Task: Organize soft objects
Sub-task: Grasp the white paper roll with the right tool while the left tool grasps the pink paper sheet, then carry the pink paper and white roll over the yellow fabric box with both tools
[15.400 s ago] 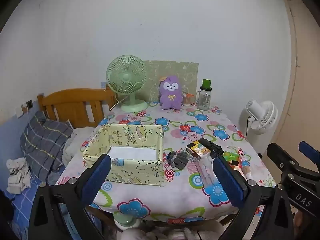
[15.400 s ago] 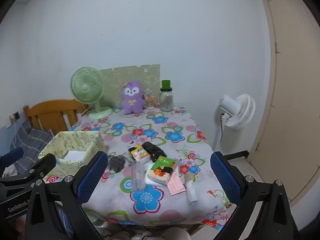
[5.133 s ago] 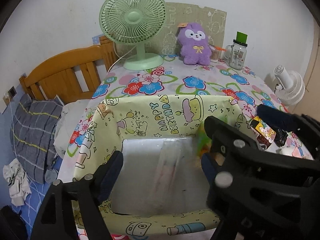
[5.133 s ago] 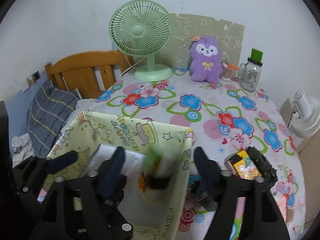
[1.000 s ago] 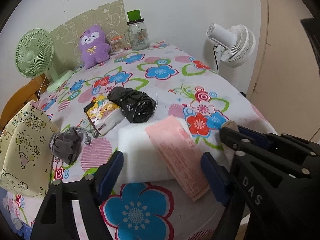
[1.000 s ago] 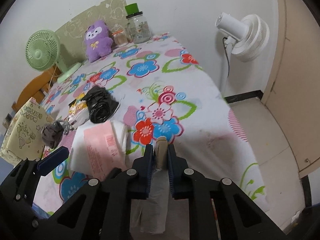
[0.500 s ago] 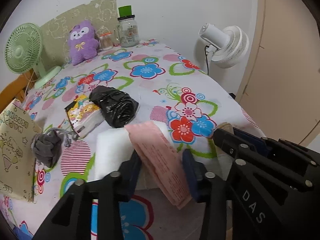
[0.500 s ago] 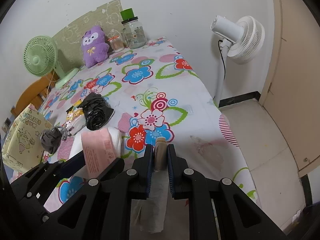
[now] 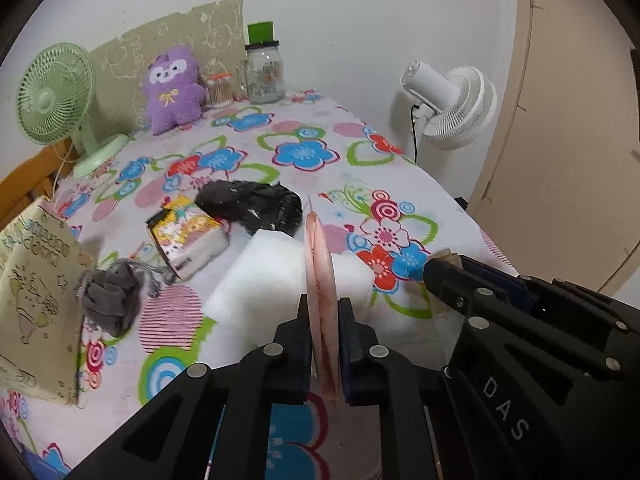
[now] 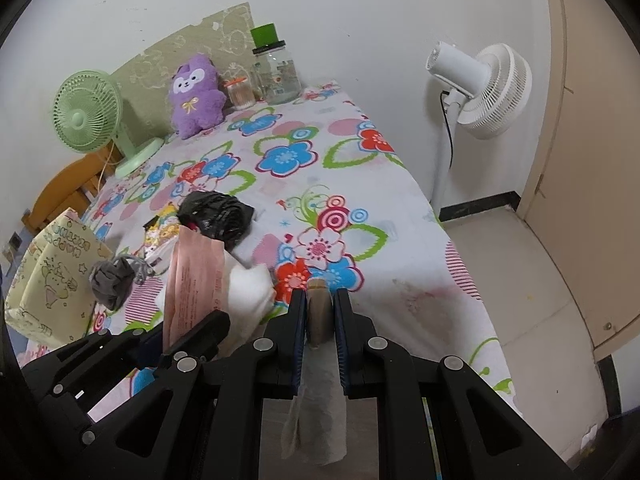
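Left gripper (image 9: 323, 316) clamped on thin pink plastic packet (image 9: 318, 256), right gripper (image 10: 320, 312) pinching beige wrapped roll (image 10: 319, 308), above floral-clothed counter (image 10: 400, 276).

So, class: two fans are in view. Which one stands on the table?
The green fan, on the flowered table beside the purple plush. The white fan stands off it.

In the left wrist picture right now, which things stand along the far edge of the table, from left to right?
Green fan → purple plush toy → small jar with orange lid → glass jar with green lid.
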`<state>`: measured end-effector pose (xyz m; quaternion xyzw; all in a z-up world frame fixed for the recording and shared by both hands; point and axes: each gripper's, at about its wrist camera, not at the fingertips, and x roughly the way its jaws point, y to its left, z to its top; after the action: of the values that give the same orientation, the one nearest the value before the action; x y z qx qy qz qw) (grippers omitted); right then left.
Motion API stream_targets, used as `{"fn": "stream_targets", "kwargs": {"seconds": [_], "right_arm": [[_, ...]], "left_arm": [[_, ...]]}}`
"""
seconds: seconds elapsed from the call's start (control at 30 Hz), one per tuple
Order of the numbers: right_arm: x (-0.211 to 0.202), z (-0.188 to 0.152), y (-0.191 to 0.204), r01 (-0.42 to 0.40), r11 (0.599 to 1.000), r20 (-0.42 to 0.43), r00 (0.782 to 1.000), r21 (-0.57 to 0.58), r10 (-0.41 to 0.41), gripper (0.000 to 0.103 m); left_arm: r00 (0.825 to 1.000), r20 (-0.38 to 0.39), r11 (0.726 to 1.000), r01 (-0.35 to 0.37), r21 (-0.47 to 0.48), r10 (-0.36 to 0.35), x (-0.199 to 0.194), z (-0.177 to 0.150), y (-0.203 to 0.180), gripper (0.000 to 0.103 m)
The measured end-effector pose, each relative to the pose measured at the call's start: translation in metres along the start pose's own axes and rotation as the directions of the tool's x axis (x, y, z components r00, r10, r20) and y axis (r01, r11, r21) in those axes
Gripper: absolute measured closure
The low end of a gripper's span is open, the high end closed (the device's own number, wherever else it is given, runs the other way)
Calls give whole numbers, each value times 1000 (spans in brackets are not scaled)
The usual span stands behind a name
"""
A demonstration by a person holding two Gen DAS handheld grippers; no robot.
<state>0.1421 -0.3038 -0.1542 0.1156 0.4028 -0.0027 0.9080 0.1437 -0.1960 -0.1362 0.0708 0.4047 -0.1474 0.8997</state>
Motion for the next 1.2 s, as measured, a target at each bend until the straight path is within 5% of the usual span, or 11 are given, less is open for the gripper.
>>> {"fn": "stream_targets", "kwargs": {"seconds": [1.2], "right_arm": [[-63,32,107,-52,991,143,987,-123,70,86]], "left_arm": [[986,157,998,-53,-18,55,-91,22,78,95]]}}
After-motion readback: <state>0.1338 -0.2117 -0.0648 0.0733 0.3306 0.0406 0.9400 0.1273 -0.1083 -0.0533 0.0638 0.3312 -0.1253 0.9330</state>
